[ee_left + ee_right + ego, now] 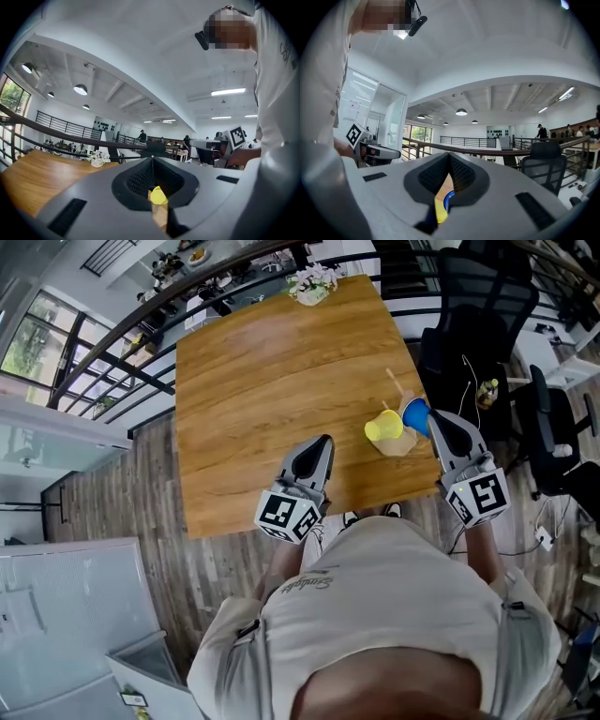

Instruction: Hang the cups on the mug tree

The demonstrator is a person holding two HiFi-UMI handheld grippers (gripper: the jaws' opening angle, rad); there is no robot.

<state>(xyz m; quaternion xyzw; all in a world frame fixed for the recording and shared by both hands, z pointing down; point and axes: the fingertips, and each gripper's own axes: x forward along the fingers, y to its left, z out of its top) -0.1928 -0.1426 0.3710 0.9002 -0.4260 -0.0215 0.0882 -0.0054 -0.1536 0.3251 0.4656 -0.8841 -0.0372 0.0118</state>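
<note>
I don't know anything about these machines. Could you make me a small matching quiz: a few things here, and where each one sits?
Things:
1. yellow cup
2. blue cup
3. flowers
4. left gripper

Places:
A. far edge of the table
B. right by the tip of the right gripper
C. directly left of the blue cup
D. over the table's near edge, jaws shut

Pairs: 1-C, 2-B, 3-A, 4-D

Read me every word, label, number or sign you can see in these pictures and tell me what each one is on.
No text can be read for certain.
Script print on the person's shirt: a cursive word, too blurred to read.
Marker cubes, left and right: black-and-white square patterns, no letters or numbers.
Small label at the lower left of the head view: too small to read.
</note>
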